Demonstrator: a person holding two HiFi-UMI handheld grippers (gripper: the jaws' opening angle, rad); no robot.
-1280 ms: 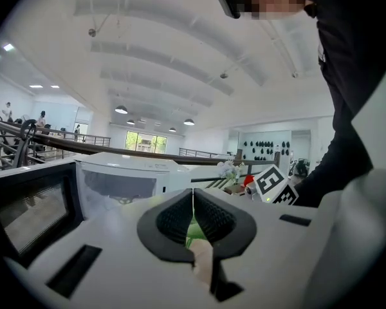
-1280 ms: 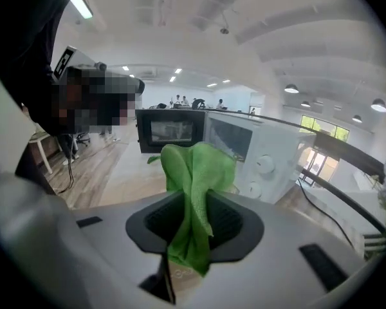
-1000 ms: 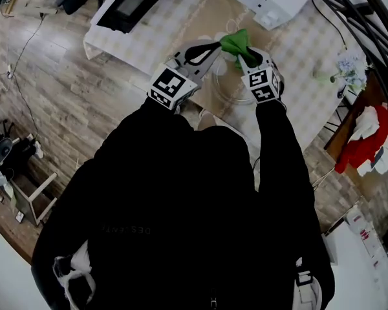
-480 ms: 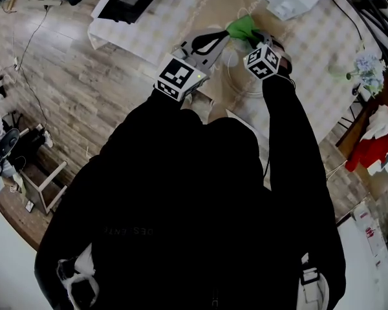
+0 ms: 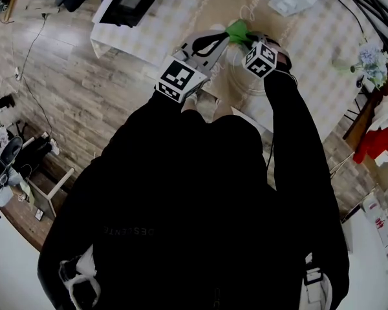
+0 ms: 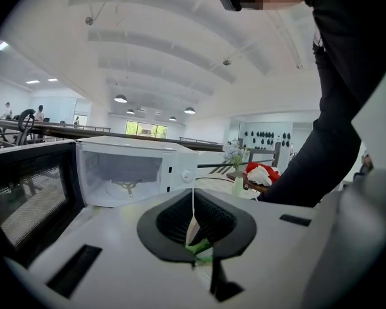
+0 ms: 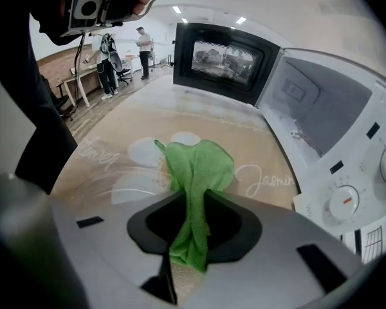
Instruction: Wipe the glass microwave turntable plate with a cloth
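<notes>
The left claw (image 6: 193, 227) is pressed together on the thin rim of the glass plate (image 6: 193, 203), which shows edge-on as a pale line running up between its pads, with a scrap of green just below the tips. The right claw (image 7: 190, 230) is pinching the green cloth (image 7: 196, 166); the fabric bunches through its grip and fans out just ahead of its tips, over the tan printed mat (image 7: 122, 134) on the surface. From the head view the two claws meet tip to tip, the cloth (image 5: 238, 28) right between them and the plate (image 5: 241, 84) beneath the right claw (image 5: 246, 41) (only its curved edge is clear). The open microwave (image 7: 334, 127) stands ahead and to the right of the right claw.
</notes>
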